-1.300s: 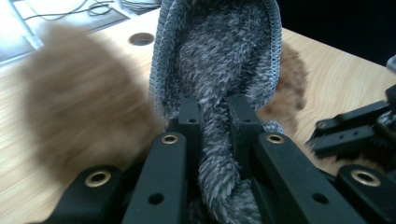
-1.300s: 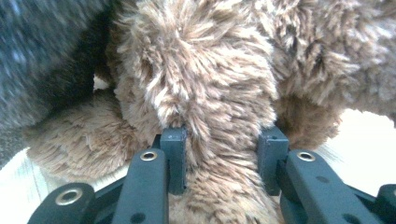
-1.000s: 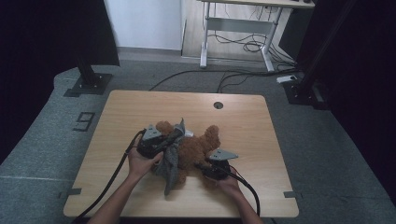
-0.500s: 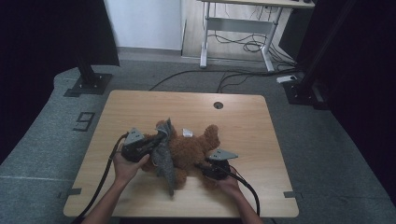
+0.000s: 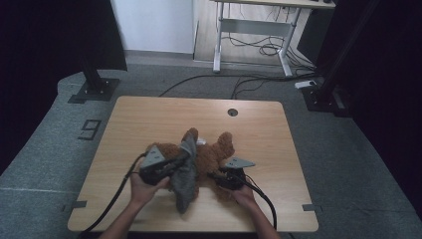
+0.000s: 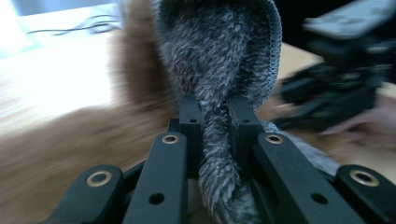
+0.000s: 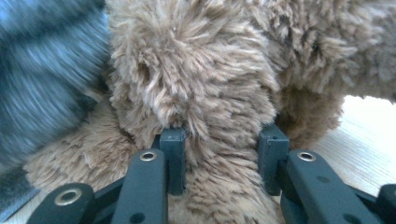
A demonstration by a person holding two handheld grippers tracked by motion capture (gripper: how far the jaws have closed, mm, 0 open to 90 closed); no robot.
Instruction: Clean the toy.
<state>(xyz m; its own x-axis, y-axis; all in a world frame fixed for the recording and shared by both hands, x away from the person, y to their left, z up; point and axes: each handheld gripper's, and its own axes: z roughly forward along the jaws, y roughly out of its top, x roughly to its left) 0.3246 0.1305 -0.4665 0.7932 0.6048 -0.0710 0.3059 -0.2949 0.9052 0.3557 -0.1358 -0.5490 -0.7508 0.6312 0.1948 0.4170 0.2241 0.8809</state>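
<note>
We saw a light wooden table with rounded corners that stood on a grey carpet floor. The table had a small round dark hole near its far edge. Black curtains hung at the left and at the right side of the room. A black stand with a flat base plate stood on the carpet at the far left, and a similar one at the far right. Behind the table we saw a white wall, a metal-framed desk and loose black cables that lay on the floor under it.
</note>
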